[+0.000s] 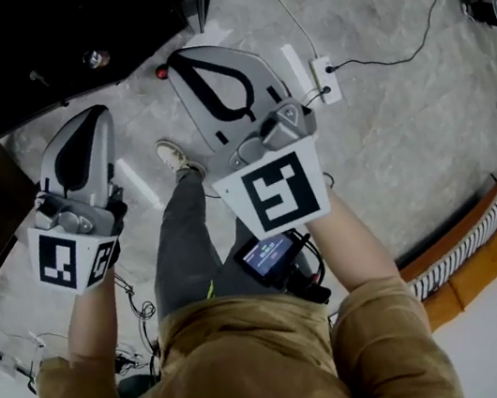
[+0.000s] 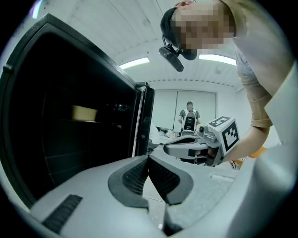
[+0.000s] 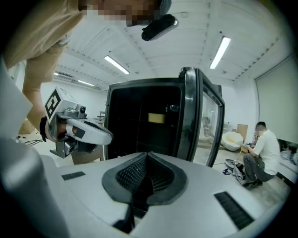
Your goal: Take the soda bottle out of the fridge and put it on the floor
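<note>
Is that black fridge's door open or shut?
Open: the door stands swung out to the side, baring the dark inside of the fridge.

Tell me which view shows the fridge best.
The right gripper view: the fridge stands ahead, its door swung open. The left gripper view shows it close, cut off at the left; the head view catches only a black corner.

The left forearm point(image 1: 92, 311) and right forearm point(image 1: 359, 240) reach forward, bare below tan sleeves point(image 1: 388, 340). The left gripper point(image 1: 93, 116) and right gripper point(image 1: 181, 59) are side by side, apart, pointing ahead and slightly down. Both pairs of jaws are closed tip to tip, holding nothing.
</note>
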Demonstrator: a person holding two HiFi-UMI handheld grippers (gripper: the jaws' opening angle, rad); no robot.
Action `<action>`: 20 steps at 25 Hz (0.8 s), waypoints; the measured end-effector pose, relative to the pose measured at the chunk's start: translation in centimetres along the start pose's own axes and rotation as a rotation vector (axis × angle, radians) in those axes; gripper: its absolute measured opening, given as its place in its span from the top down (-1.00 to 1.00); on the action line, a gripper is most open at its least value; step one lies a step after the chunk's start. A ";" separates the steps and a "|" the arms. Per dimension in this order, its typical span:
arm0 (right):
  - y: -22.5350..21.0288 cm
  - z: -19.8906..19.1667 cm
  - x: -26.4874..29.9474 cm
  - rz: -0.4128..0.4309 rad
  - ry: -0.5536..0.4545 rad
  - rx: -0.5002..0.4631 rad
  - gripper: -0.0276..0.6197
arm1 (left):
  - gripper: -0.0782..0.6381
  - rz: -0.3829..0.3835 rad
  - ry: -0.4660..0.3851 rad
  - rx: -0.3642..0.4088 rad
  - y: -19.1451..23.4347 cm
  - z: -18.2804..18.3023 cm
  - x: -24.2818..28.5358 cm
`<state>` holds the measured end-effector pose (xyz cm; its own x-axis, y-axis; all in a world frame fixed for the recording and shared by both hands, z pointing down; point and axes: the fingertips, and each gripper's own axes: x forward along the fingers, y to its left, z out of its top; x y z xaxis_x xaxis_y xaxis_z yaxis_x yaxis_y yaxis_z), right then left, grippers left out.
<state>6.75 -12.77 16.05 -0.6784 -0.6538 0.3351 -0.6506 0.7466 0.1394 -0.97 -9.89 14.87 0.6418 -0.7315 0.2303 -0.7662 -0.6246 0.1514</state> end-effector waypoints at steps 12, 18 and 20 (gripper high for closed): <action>-0.7 10.2 -6.1 -0.031 -0.054 -0.002 0.91 | 0.78 0.089 -0.115 0.021 -2.2 11.5 -5.4; 0.2 15.6 -8.4 -0.040 -0.130 -0.004 0.91 | 0.78 0.190 -0.198 0.058 -1.5 17.0 -10.3; 0.3 17.6 -9.0 -0.059 -0.179 0.027 0.91 | 0.78 0.238 -0.222 0.054 -0.8 18.4 -12.3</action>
<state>6.63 -8.86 -3.30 -0.6872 -0.7096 0.1557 -0.6983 0.7043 0.1280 -7.61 -5.45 -5.77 0.4414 -0.8965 0.0370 -0.8963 -0.4386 0.0662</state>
